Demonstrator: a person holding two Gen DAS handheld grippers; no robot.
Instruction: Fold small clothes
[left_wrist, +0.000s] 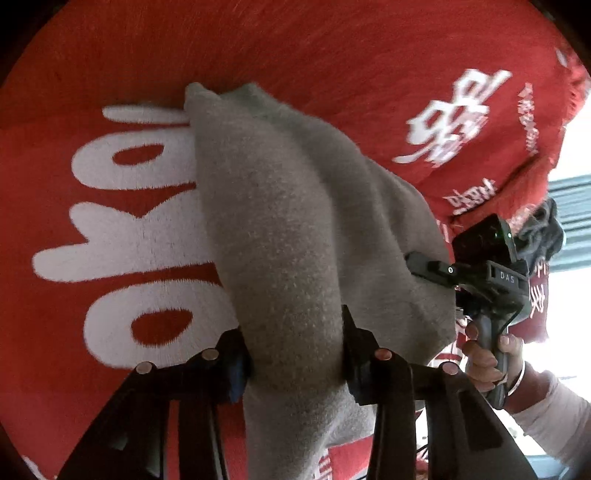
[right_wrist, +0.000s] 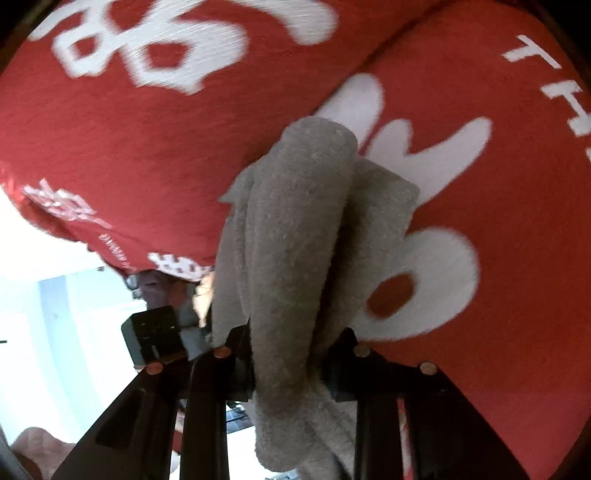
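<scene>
Now | grey cloth bunched between both jaws | left gripper clamped | right gripper clamped

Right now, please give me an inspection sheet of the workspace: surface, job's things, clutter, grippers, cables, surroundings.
Surface: red cloth with large white lettering covers it.
Job's things: one grey fleecy garment, bunched, lying on the red cloth.
Clutter: a dark crumpled item at the cloth's far edge; kind unclear.
Grippers: left gripper is shut on the garment; right gripper is shut on a thick fold of it. A hand holds the right gripper's handle.
Cables: nothing seen.
Surroundings: bright, washed-out background beyond the cloth; no details readable.
</scene>
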